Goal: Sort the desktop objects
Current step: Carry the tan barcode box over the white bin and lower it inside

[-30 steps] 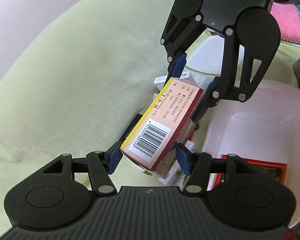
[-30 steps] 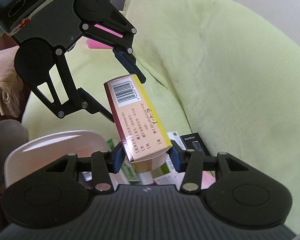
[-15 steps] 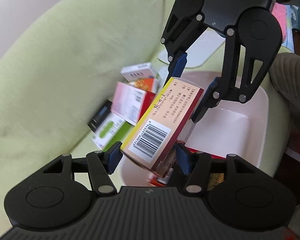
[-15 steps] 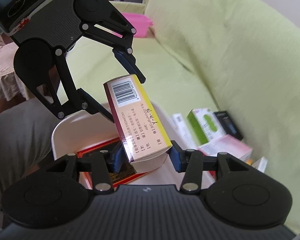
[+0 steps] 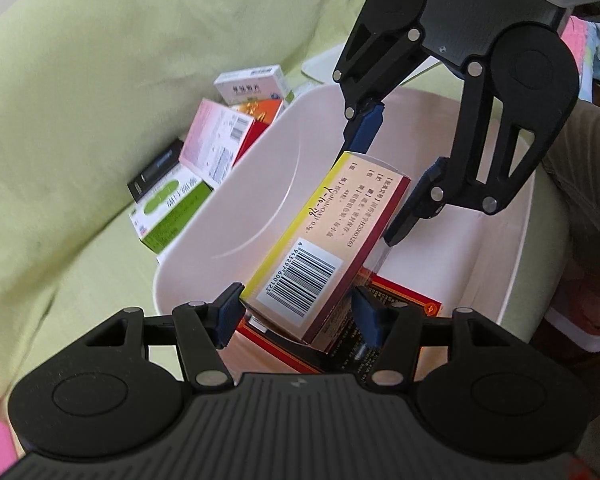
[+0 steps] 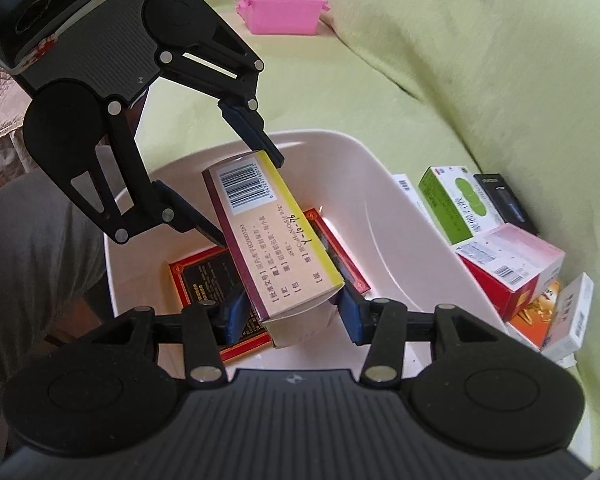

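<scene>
Both grippers, left (image 5: 296, 314) and right (image 6: 290, 312), pinch the yellow-edged box (image 5: 324, 248) by its ends over the pink tub (image 5: 228, 208). One red box (image 6: 204, 280) lies inside; several boxes (image 6: 508, 264) wait beside it on the green cover (image 6: 460, 60)

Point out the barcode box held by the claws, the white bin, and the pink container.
barcode box (image 6: 276, 240), right wrist view, on its printed top face.
white bin (image 6: 416, 240), right wrist view, on its bare inner wall.
pink container (image 6: 282, 16), right wrist view, on its front side.
</scene>
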Action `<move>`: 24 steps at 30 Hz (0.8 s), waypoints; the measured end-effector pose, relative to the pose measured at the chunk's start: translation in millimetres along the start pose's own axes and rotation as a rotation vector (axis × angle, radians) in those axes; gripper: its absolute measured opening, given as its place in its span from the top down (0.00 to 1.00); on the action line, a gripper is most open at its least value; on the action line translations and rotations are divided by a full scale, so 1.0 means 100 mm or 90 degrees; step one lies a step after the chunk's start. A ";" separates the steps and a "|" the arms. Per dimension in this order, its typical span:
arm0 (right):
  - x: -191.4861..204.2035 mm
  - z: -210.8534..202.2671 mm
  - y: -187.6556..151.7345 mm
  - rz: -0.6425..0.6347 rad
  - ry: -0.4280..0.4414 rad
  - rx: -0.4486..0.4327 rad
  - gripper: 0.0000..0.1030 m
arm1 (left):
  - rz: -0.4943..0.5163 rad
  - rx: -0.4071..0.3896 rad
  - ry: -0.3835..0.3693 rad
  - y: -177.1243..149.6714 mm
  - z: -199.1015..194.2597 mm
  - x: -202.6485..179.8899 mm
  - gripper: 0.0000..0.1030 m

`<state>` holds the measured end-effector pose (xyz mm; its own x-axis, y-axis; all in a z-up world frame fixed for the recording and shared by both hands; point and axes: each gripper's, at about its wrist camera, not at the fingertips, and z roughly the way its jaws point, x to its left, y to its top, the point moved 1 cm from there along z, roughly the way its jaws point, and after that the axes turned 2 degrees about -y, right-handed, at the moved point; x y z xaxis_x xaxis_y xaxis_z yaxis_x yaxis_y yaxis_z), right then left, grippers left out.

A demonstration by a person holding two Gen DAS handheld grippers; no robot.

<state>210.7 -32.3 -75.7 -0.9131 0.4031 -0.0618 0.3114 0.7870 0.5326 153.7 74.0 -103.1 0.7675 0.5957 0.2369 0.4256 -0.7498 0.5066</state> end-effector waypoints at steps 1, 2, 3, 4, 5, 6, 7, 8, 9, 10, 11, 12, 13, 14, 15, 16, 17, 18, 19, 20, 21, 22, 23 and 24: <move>0.00 0.05 -0.01 -0.003 0.002 0.001 0.57 | -0.004 0.003 -0.001 -0.02 0.01 0.00 0.42; -0.01 0.08 -0.02 -0.004 0.004 0.002 0.57 | -0.006 0.006 -0.001 -0.03 0.02 0.00 0.42; -0.02 0.12 -0.02 -0.005 0.006 0.002 0.57 | -0.008 0.009 -0.001 -0.04 0.03 0.01 0.42; -0.03 0.16 -0.02 -0.006 0.008 0.003 0.57 | -0.010 0.011 0.000 -0.05 0.03 0.01 0.42; -0.04 0.19 -0.02 -0.007 0.009 0.003 0.57 | -0.012 0.013 0.000 -0.06 0.04 0.02 0.42; -0.05 0.22 -0.02 -0.008 0.011 0.003 0.57 | -0.015 0.016 0.000 -0.07 0.06 0.04 0.42; -0.06 0.24 -0.01 -0.010 0.011 0.003 0.57 | -0.017 0.017 0.000 -0.08 0.08 0.05 0.42; -0.06 0.26 -0.01 -0.013 0.011 0.003 0.57 | -0.018 0.019 0.001 -0.09 0.10 0.06 0.42; -0.06 0.27 0.00 -0.015 0.011 0.003 0.57 | -0.020 0.020 0.001 -0.10 0.12 0.08 0.42; -0.07 0.29 0.00 -0.017 0.012 0.003 0.57 | -0.021 0.021 0.001 -0.10 0.13 0.09 0.42; -0.08 0.30 0.01 -0.019 0.012 0.002 0.57 | -0.023 0.022 0.002 -0.11 0.14 0.11 0.42; -0.08 0.31 0.01 -0.020 0.011 0.001 0.57 | -0.024 0.023 0.003 -0.11 0.15 0.12 0.42; -0.09 0.32 0.02 -0.022 0.011 0.001 0.57 | -0.024 0.024 0.004 -0.12 0.16 0.13 0.42; -0.10 0.34 0.02 -0.023 0.011 0.001 0.57 | -0.024 0.025 0.006 -0.12 0.17 0.14 0.42; -0.11 0.35 0.02 -0.025 0.011 0.001 0.57 | -0.024 0.026 0.007 -0.12 0.18 0.15 0.42; -0.12 0.37 0.03 -0.026 0.011 0.001 0.57 | -0.024 0.027 0.007 -0.12 0.19 0.16 0.42; -0.13 0.39 0.03 -0.027 0.011 0.001 0.57 | -0.024 0.028 0.007 -0.12 0.21 0.17 0.42; -0.14 0.40 0.03 -0.027 0.011 0.001 0.57 | -0.024 0.029 0.007 -0.12 0.22 0.18 0.42; -0.15 0.40 0.03 -0.026 0.011 0.001 0.57 | -0.024 0.029 0.007 -0.12 0.23 0.19 0.42; -0.15 0.41 0.03 -0.026 0.011 0.001 0.57 | -0.023 0.030 0.006 -0.12 0.25 0.21 0.42; -0.15 0.41 0.02 -0.026 0.011 0.001 0.57 | -0.023 0.032 0.006 -0.12 0.25 0.21 0.42; -0.16 0.41 0.02 -0.025 0.011 0.001 0.57 | -0.022 0.033 0.005 -0.12 0.26 0.21 0.42; -0.16 0.42 0.01 -0.024 0.012 0.001 0.57 | -0.022 0.034 0.005 -0.12 0.27 0.22 0.42; -0.16 0.44 0.01 -0.023 0.012 0.001 0.57 | -0.021 0.035 0.005 -0.13 0.27 0.22 0.42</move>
<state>237.5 -17.7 -110.8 -0.9285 0.3656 -0.0651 0.2787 0.8020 0.5283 177.9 88.6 -127.3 0.7490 0.6224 0.2270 0.4765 -0.7442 0.4681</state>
